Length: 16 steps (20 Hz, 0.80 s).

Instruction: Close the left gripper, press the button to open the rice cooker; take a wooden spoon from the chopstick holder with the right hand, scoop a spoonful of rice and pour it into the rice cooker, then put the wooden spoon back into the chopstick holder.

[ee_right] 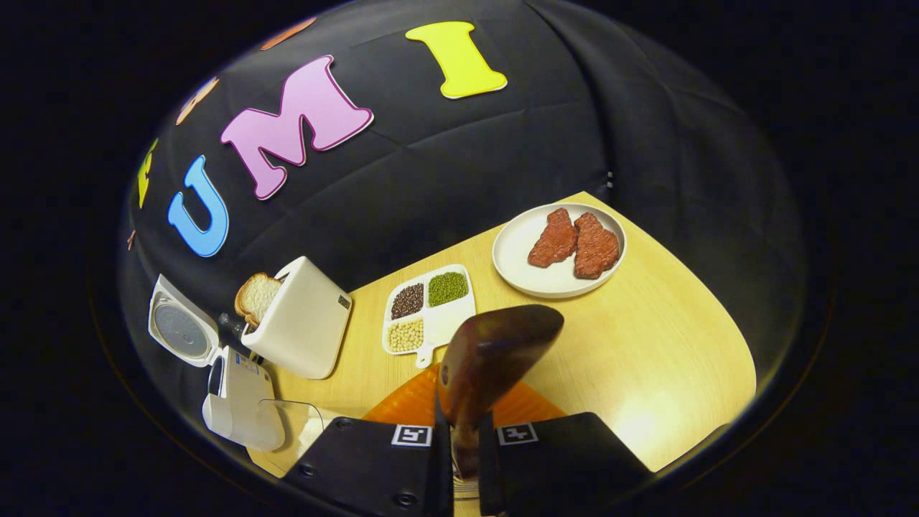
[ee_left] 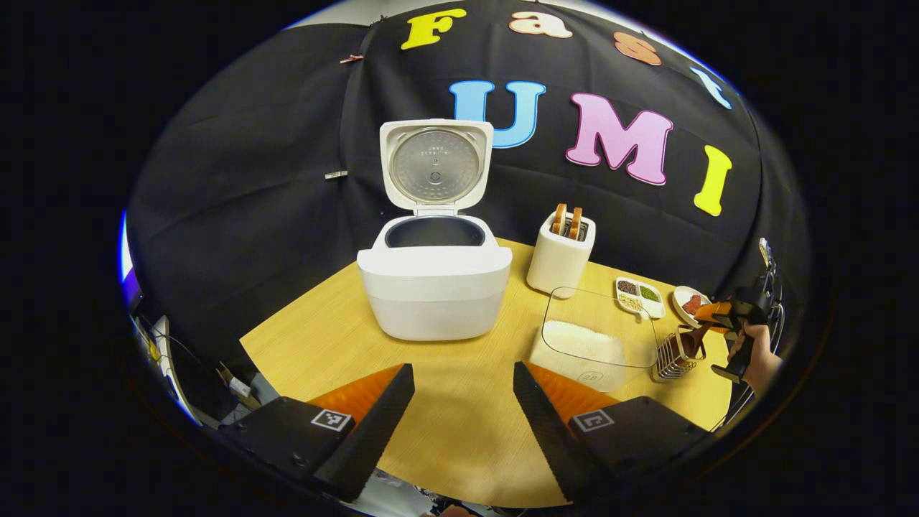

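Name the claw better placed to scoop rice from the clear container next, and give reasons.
Right. The right claw is shut on the brown wooden spoon, at the wire chopstick holder beside the clear rice container. The left claw is open, holding nothing.

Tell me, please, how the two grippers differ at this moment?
The left gripper has its fingers spread wide with nothing between them; the right gripper has its fingers pressed on the wooden spoon. The left gripper faces the open rice cooker across bare table; the right gripper is over by the chopstick holder, near the table's far side. Both are hand-held.
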Motion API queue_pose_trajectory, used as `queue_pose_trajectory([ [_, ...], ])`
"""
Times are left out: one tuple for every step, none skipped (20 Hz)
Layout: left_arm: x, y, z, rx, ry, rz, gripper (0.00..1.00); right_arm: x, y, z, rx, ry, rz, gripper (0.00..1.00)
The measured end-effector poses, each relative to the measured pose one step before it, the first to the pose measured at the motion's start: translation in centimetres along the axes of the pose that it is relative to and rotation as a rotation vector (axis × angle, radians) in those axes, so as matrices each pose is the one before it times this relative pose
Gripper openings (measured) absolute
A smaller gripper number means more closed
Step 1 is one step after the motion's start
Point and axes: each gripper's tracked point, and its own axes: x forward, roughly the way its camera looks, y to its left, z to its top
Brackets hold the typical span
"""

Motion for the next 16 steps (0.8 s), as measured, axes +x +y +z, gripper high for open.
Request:
queue_pose_trajectory([
  [-0.154,0.408,0.179,0.00008,-0.00353,-0.00316,0.96,-0.407,0.494,0.759,-0.00908,-0.02766,0.00273,0.18],
  [-0.013,0.377,-0.003,-0.00150,-0.00129,-0.00151,0.96,-0.422,0.216,0.623,-0.01443,-0.02388,-0.00448,0.18],
  [0.086,0.341,0.011,-0.00496,-0.00016,-0.00401,0.96,-0.452,0.367,0.461,-0.01006,-0.01481,-0.00026,0.18],
  [-0.078,0.456,0.031,-0.00804,-0.00252,-0.00464,0.96,-0.422,0.296,0.378,-0.01204,-0.01099,-0.00327,0.18],
  [0.071,0.412,0.132,-0.00893,-0.00387,-0.00465,0.96,-0.634,0.340,0.502,-0.00672,-0.01641,-0.00133,0.18],
  [-0.052,0.504,0.011,-0.00890,-0.00242,-0.00374,0.96,-0.517,0.321,0.506,-0.00393,-0.01317,-0.00286,0.18],
  [-0.026,0.433,0.146,-0.00824,-0.00484,-0.00516,0.96,-0.540,0.306,0.528,-0.00165,-0.01452,-0.00210,0.18],
  [-0.082,0.484,0.043,-0.00762,-0.00499,-0.00665,0.96,-0.592,0.433,0.499,-0.00049,-0.01313,0.00069,0.18],
  [0.071,0.405,0.053,-0.00650,-0.00332,-0.00769,0.96,-0.553,0.328,0.317,-0.00433,-0.00687,-0.00436,0.18],
  [0.003,0.642,-0.048,-0.00352,-0.00146,-0.00403,0.96,-0.493,0.517,0.270,-0.00766,-0.00875,0.00058,0.18],
  [0.018,0.583,-0.175,-0.00193,0.00313,-0.00143,0.96,-0.659,0.654,0.610,-0.00601,-0.01351,0.00490,0.18],
  [0.066,0.653,-0.249,-0.00301,0.00507,-0.00154,0.96,-0.607,0.802,0.382,-0.00495,-0.01081,0.00671,0.18],
  [-0.047,0.588,-0.034,-0.00559,0.00257,-0.00380,0.96,-0.539,0.844,0.081,-0.00253,-0.00752,0.00977,0.18],
  [-0.081,0.520,-0.056,-0.00577,0.00258,-0.00642,0.96,-0.500,0.936,0.145,0.00232,-0.00300,0.00994,0.18],
  [0.032,0.355,-0.090,-0.00286,0.00630,-0.01022,0.96,-0.567,1.152,0.069,0.00863,-0.00185,0.01483,0.18],
  [-0.052,0.320,-0.210,0.00178,0.00412,-0.01205,0.96,-0.545,1.404,0.031,0.00484,-0.00003,0.02171,0.18],
])
